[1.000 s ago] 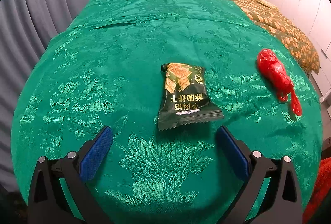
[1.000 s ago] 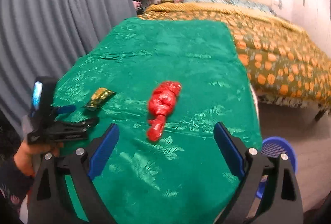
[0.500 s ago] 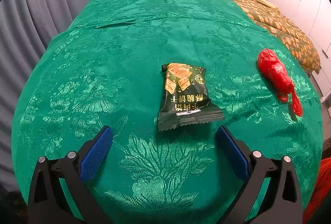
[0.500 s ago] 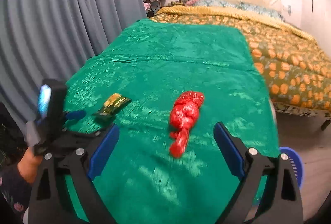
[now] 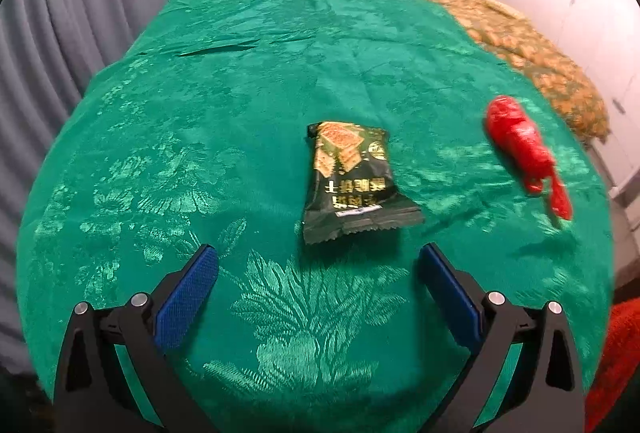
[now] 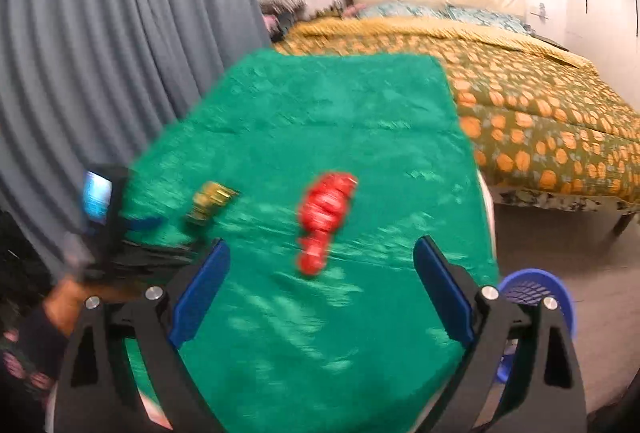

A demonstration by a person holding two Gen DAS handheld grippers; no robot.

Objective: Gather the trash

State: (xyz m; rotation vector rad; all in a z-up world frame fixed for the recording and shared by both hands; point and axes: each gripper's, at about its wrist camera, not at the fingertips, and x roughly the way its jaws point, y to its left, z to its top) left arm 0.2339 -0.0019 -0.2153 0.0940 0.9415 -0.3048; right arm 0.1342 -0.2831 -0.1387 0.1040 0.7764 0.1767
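Centrally on the green-clothed tabletop (image 5: pixel 280 93), a dark green cracker packet (image 5: pixel 352 179) is laid flat, with a crumpled red wrapper (image 5: pixel 520 149) set well apart to its right. The left tool (image 5: pixel 318 285) is held spread wide and empty just short of the packet, while the right tool (image 6: pixel 320 279) is likewise held apart, empty, near the red wrapper. A blue basket (image 6: pixel 536 293) is seen on the floor beside the tabletop, and a bed with an orange-patterned quilt (image 6: pixel 540 101) is placed beyond

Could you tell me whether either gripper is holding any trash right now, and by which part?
Nothing is held. The left gripper is open short of the cracker packet, and the right gripper is open short of the red wrapper.
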